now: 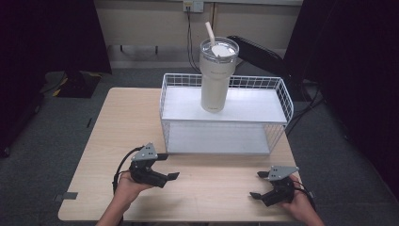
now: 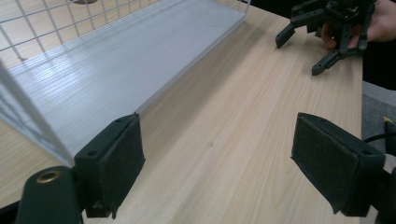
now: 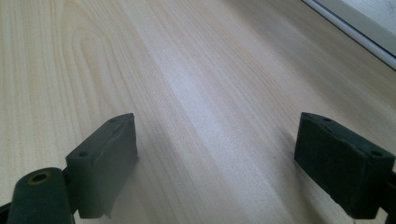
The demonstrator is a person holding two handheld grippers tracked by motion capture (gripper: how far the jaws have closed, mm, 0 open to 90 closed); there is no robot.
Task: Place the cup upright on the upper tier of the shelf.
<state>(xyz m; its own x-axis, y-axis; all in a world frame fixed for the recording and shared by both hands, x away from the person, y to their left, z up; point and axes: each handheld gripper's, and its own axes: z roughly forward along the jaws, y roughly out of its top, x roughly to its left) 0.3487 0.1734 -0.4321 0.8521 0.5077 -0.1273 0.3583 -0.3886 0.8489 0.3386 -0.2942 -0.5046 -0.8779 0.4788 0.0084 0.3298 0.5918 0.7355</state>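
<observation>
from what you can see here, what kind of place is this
Probably a lab or office set up for recording: a light wooden table on grey carpet, black curtains at both sides, and a wall socket with cables.

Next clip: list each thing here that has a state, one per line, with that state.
Tumbler: upright on the rack's upper shelf, lid on, straw in.
Wire rack: standing on the table, lower shelf bare.
Left gripper: jaws open, holding nothing.
Right gripper: jaws open, holding nothing.

A tall cream plastic cup with a straw (image 1: 214,77) stood on the top shelf of a white wire rack (image 1: 225,115) on the light wooden table (image 1: 122,127).
</observation>
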